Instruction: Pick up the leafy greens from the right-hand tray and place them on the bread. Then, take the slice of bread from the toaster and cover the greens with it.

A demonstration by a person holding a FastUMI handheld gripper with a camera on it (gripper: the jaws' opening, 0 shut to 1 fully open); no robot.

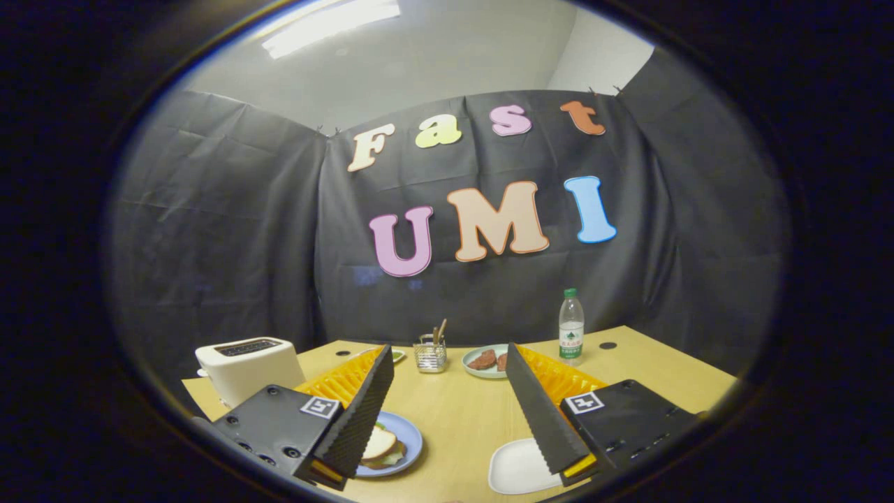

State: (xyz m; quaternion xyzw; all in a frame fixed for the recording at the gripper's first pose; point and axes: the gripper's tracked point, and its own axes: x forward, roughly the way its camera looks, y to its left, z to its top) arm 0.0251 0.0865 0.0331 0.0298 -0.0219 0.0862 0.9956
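Hovering above the table (461,419), the gripper (447,405) held nothing; its jaws stood wide apart, with bare tabletop between the fingers.

Nearest, by the left finger and partly hidden behind it, lay a blue plate (408,436). On it sat a slice of bread (378,442) with green leaves (392,457) showing under its edge. Whether a second slice lay beneath the greens could not be told, the finger covering that side. By the right finger lay a white tray (517,468), showing nothing on the part in view; the finger hid its right end.

Further left stood the toaster (248,367), pale, slots up. No bread could be seen standing out of the slots, though the angle was low and the slot interior was not readable.

Beyond the fingers, mid-table: a wire holder (429,355) with sticks in it, a green dish (398,355) peeping behind the left finger, a plate (475,370) with brown pieces (483,360), and a water bottle (570,325) to its right.

Judgement: greens appeared off the right-hand tray and onto the plate, and a slice appeared to cover them, so the task looked at or very near its end. If so, the next move called for no grasp, only keeping the open fingers clear of the plate so as not to nudge the stack. If a slice remained in the toaster, the gripper would need to swing left and come down over the slots.
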